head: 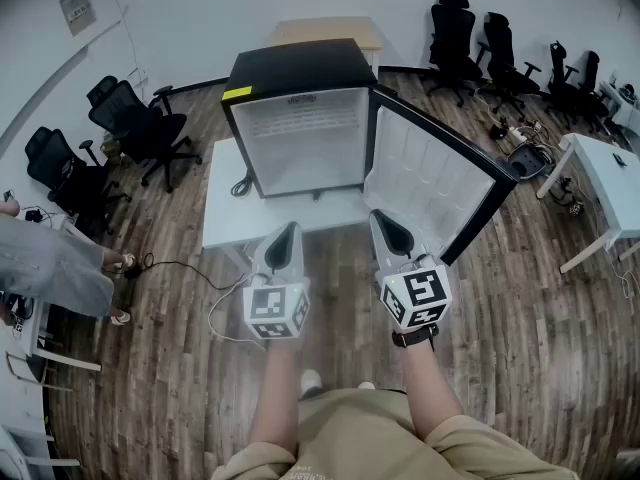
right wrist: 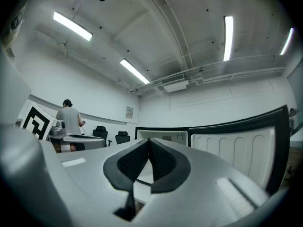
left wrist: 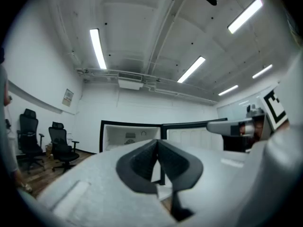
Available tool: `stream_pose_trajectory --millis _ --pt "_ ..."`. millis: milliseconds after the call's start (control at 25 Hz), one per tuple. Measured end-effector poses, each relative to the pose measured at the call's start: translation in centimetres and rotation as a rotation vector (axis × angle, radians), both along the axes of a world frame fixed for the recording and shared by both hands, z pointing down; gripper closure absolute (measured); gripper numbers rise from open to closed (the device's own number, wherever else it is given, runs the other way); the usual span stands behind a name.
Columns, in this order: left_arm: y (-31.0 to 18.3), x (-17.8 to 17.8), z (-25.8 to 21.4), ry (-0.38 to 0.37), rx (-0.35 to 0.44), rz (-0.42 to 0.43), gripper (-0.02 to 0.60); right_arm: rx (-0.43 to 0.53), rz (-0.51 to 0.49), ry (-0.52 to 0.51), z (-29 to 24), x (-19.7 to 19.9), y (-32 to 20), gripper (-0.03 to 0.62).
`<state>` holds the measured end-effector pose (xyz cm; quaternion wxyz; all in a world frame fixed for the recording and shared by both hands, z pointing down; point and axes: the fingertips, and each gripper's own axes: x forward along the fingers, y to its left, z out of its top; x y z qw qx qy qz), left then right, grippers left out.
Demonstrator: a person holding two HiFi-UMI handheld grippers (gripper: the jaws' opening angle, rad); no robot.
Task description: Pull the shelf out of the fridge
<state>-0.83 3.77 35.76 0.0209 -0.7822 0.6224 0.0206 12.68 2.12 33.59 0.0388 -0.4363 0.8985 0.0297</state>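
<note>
I'm holding the left tool point(head: 288, 230) and right tool point(head: 386, 220) level, both pinched together and empty, short of the black open-doored mini fridge point(head: 298, 73) on the white table point(head: 224, 208). Its shelf is sitting inside, barely discernible. Reaching in with tips together, I'm risking shoving it deeper.

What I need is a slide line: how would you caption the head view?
Shut grey left gripper and right gripper face the open black fridge on a white table.
</note>
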Motion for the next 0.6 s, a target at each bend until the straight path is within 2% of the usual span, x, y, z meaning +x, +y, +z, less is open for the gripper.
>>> stream_pose_trajectory --millis 200,600 --pt "-0.3 -0.2 -0.7 0.030 0.011 -0.010 0.583 -0.011 0.004 -0.027 0.1 0.7 -0.5 0.586" --pt "1.6 2.0 0.9 0.051 -0.024 -0.013 0.583 -0.034 -0.022 -0.078 1.0 2.3 0.8 0.588"
